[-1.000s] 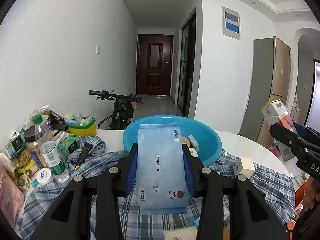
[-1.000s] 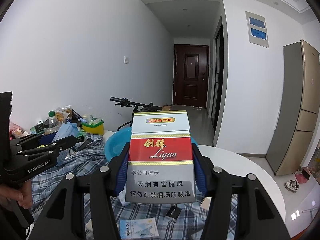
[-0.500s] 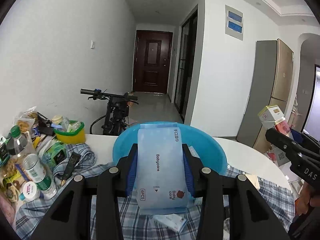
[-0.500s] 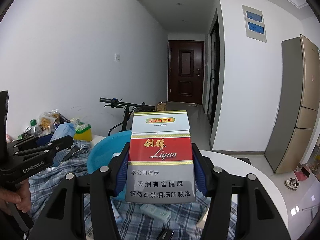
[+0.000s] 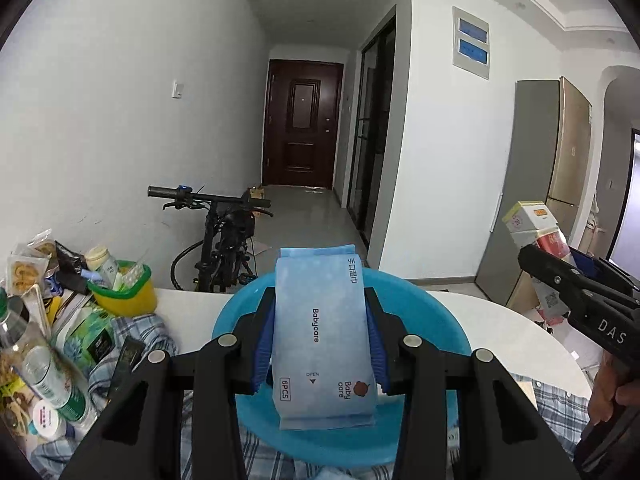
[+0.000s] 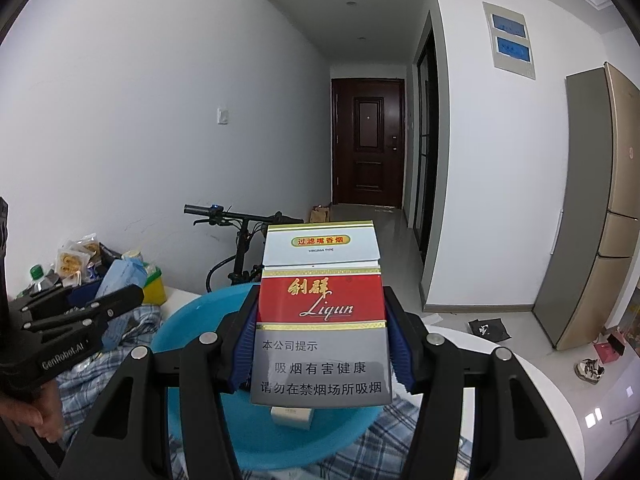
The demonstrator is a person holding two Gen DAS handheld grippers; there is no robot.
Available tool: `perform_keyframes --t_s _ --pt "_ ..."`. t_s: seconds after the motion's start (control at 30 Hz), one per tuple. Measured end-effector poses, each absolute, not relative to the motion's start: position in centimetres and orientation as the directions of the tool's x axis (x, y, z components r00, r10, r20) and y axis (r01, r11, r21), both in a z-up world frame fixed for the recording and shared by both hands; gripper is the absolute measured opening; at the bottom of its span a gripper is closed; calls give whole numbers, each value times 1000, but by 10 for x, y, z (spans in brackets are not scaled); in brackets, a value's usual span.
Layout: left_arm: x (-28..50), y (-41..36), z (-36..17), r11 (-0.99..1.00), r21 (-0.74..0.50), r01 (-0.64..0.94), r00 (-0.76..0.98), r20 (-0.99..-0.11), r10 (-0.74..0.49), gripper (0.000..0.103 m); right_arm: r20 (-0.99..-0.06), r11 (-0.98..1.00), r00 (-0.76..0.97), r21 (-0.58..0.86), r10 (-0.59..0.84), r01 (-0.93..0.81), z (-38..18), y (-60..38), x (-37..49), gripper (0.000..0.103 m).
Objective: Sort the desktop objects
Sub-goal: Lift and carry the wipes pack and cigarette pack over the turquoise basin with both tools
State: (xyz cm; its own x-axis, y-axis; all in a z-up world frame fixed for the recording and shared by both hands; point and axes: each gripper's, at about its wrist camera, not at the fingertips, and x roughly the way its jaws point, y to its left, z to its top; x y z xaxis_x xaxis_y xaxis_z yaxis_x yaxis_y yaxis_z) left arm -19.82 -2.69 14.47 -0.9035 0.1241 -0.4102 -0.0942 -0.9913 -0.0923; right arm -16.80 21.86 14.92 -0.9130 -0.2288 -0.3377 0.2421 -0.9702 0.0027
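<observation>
Both grippers now over basin [image 5: 432,312]; fingers pinching wipes pack [image 5: 322,336], cigarette pack [image 6: 322,320].

One wipes pack [image 5: 323,336], one cigarette carton [image 6: 321,316], one blue basin [image 5: 436,320], one bicycle [image 5: 224,236], one yellow tub [image 5: 128,292].

Left claw [image 5: 320,344] grips wipes pack [image 5: 322,344] over blue basin [image 5: 432,320].

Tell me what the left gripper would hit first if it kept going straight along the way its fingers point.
Most likely the blue plastic basin. The left gripper, shut on the Babycare wet wipes pack, points slightly downward at it, so the pack's far end would probably meet the basin's inside or far wall first; depth is unclear.
</observation>
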Motion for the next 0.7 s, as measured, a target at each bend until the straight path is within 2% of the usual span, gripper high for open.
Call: perform_keyframes --t_s 0.4,0.7 --pt "-250 -24 140 -992 -82 -92 -912 -392 117 43 -382 -969 -896 -1 -227 246 137 201 -228 55" --pt "-299 -33 126 -994 -96 -47 -905 -417 83 43 -392 -969 -889 18 -234 247 130 199 -254 55"
